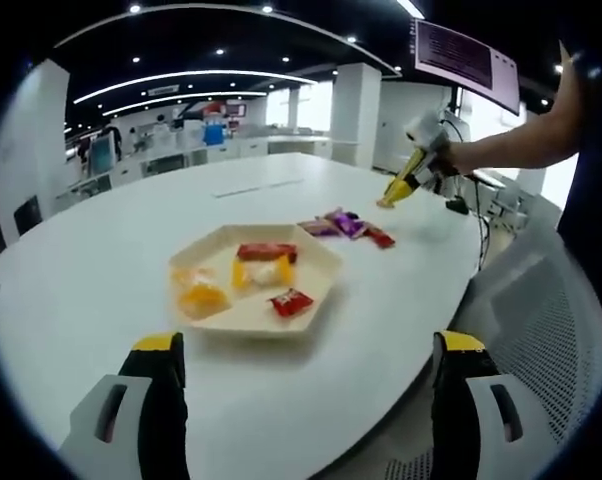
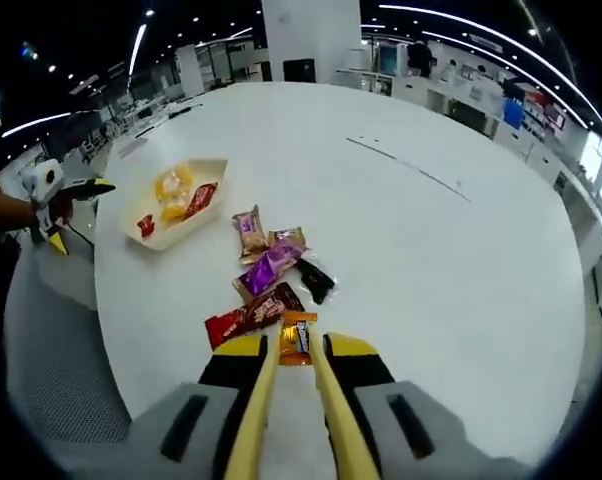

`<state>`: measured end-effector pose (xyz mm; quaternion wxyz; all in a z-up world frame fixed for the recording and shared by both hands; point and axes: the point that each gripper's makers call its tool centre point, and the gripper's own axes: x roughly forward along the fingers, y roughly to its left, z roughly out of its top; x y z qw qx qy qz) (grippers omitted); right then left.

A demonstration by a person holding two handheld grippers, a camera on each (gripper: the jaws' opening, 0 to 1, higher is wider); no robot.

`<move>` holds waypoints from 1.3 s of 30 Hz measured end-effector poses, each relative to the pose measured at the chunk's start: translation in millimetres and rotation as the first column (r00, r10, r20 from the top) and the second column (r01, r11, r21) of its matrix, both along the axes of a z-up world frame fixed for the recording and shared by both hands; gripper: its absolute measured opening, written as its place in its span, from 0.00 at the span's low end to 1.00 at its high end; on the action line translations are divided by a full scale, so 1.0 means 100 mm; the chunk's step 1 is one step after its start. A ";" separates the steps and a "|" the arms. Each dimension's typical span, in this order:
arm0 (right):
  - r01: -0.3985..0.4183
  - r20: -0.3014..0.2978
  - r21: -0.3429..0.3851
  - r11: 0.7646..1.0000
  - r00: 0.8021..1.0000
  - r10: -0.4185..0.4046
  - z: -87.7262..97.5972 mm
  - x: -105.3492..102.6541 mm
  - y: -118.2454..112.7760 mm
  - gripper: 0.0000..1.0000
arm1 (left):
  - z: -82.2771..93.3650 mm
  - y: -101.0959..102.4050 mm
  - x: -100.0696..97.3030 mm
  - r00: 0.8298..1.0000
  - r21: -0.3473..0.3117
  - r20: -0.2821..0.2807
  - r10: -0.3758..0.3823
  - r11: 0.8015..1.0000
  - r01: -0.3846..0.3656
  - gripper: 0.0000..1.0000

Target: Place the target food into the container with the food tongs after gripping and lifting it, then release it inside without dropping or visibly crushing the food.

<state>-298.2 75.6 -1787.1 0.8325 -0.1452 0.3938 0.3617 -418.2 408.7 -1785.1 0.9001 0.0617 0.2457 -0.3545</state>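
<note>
Left gripper: jaws spread wide, nothing between them, hovering at the near edge of the white table and aimed at the tray. In the left gripper view a person's bare forearm reaches in from the right, holding the right gripper over the table's far right side, just beyond the loose snack pile. Right gripper: yellow tongs ride in its jaws, the two arms converging toward the tips but a gap is left between them; the tips flank the orange snack packet, and whether they actually touch it cannot be told. That packet lies on the table at the near end of the pile, just beside a dark red packet; farther along sit a purple packet, a black one and a brown one. Tray: shallow, cream, hexagonal, well apart from the pile to its left in the right gripper view, where the left gripper also appears beyond it at the table edge. Inside the tray: a yellow packet, a pale yellow-white one, a long red one at the far side and a small red one near the right rim.
</note>
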 end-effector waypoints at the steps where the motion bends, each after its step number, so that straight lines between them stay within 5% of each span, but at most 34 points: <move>1: 0.000 0.002 -0.001 1.000 1.000 0.000 0.02 0.01 0.01 0.21 | 0.00 0.00 0.01 1.000 0.001 0.004 0.001 1.000 -0.001 1.00; 16: 0.008 0.043 -0.003 1.000 0.999 -0.008 0.36 0.15 0.14 0.21 | 0.03 0.04 0.04 0.999 0.011 0.035 0.014 1.000 -0.014 1.00; 39: -0.065 0.089 0.030 0.997 0.994 0.062 0.62 0.25 0.98 0.21 | 0.10 0.08 0.07 0.996 0.014 0.078 0.030 0.999 -0.031 0.99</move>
